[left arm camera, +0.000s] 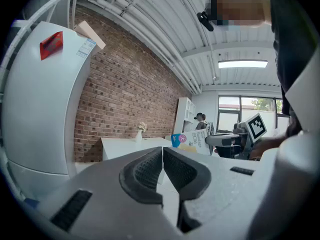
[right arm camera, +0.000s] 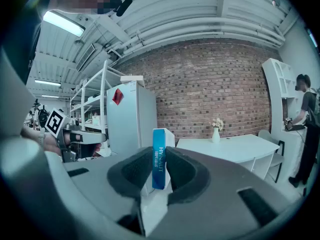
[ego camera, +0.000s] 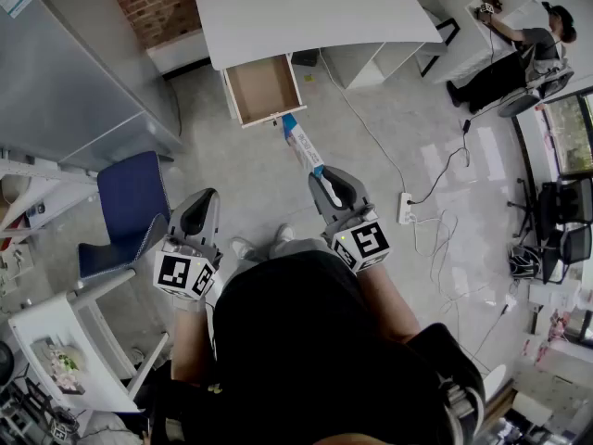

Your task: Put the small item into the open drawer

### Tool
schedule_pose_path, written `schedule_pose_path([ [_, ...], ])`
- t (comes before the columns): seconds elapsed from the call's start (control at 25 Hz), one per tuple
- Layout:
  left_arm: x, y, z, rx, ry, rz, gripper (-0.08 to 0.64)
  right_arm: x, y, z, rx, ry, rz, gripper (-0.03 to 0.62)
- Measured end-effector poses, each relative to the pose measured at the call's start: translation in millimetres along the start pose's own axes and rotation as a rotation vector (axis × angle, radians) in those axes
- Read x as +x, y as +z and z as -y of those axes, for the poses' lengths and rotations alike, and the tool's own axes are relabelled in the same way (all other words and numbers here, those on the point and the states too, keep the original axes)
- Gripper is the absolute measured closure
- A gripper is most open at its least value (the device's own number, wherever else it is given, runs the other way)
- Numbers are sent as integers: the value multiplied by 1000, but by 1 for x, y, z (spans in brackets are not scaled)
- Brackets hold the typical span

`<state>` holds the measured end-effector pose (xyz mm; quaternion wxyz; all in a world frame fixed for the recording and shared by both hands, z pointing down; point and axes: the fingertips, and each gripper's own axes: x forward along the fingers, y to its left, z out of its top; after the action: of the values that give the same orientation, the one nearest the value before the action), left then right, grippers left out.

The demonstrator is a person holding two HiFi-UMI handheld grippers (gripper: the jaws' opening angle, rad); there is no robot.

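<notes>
The box (right arm camera: 159, 156) is hidden at its lower end by the right gripper (right arm camera: 159, 160); ahead, the drawer (ego camera: 264, 89) is partly covered by the desk (ego camera: 315, 12).

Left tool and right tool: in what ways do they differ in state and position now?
The right tool is shut on a blue-and-white box; the left tool is shut on nothing, its pads meeting. In the head view, the left tool is beside the blue chair, while the right tool points its box toward the open drawer. Both are grey and carry a marker cube.
</notes>
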<state>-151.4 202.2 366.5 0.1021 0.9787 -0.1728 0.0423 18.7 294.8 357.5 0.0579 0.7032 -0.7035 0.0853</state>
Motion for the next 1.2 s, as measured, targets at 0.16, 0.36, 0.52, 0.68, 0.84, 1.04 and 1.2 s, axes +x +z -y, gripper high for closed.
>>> schedule_pose_path([
  [0.16,10,-1,11,53,-6,-23,552,-3,0,0,-41,21,-5,502],
  [0.36,24,-5,21,31,-5,-33,552,-10,-2,12,-40,38,3,502],
  [0.52,37,-6,33,42,0,-47,552,-18,-3,30,-18,45,15,502],
  [0.68,54,-7,48,57,-5,-58,552,-21,-6,51,5,59,29,502],
  [0.84,69,-11,51,57,-6,-71,552,-14,-10,64,3,68,22,502],
  [1.04,92,-13,29,34,-7,-81,552,15,-8,75,7,71,11,503],
  [1.2,111,-8,-5,19,-19,-79,552,52,1,81,7,60,11,503],
])
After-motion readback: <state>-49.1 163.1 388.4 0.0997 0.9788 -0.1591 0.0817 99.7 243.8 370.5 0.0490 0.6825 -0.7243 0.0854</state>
